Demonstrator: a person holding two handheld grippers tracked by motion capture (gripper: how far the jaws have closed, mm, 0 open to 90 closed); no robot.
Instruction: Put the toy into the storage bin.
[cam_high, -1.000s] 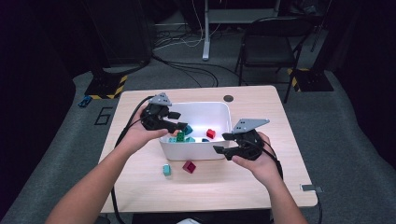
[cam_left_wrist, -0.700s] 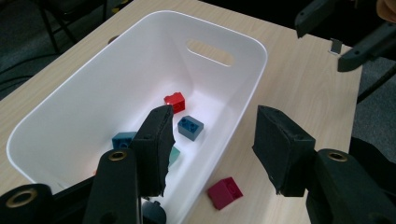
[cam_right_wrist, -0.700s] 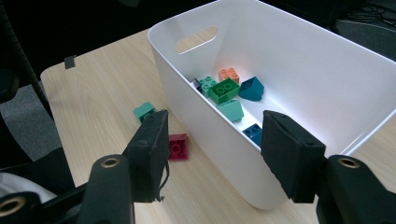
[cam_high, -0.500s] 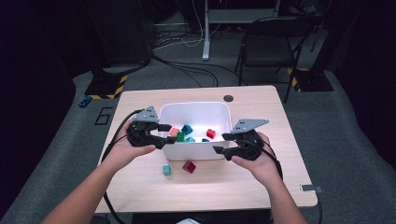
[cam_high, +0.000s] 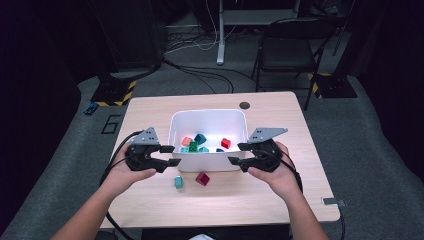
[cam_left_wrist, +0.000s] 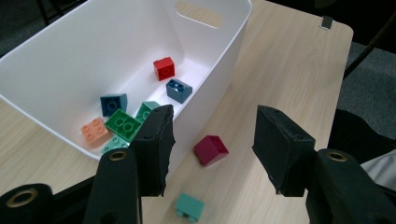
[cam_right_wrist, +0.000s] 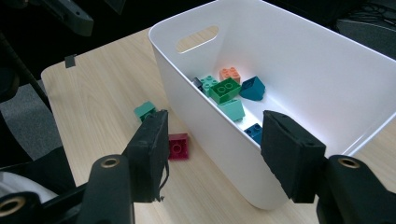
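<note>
Two loose building bricks, a dark red brick (cam_high: 202, 178) and a smaller teal brick (cam_high: 178, 182), are seen lying on the wooden table (cam_high: 300, 130) just in front of the near wall of a white plastic bin (cam_high: 209, 116), which is set at the middle of the tabletop. The two bricks are near each other without touching, and neither is touched by a tool.

The left gripper (cam_high: 169, 155) is held at the bin's near left corner, its jaws parted and nothing between them; in the left gripper view the dark red brick (cam_left_wrist: 211, 150) is framed in the gap between the black pads, with the teal brick (cam_left_wrist: 189, 206) lower and nearer. A second earlier this gripper was over the bin's left rim; it has since been drawn back and down toward the near edge of the table, with the jaw gap unchanged.

The right gripper (cam_high: 239, 153) is held at the bin's near right corner, jaws likewise released and empty, in the same place as before.

Inside the bin, a red brick (cam_high: 226, 143), an orange brick (cam_high: 186, 141), a green brick (cam_high: 193, 146) and a dark blue brick (cam_high: 200, 138) are gathered on the floor, unmoved.
</note>
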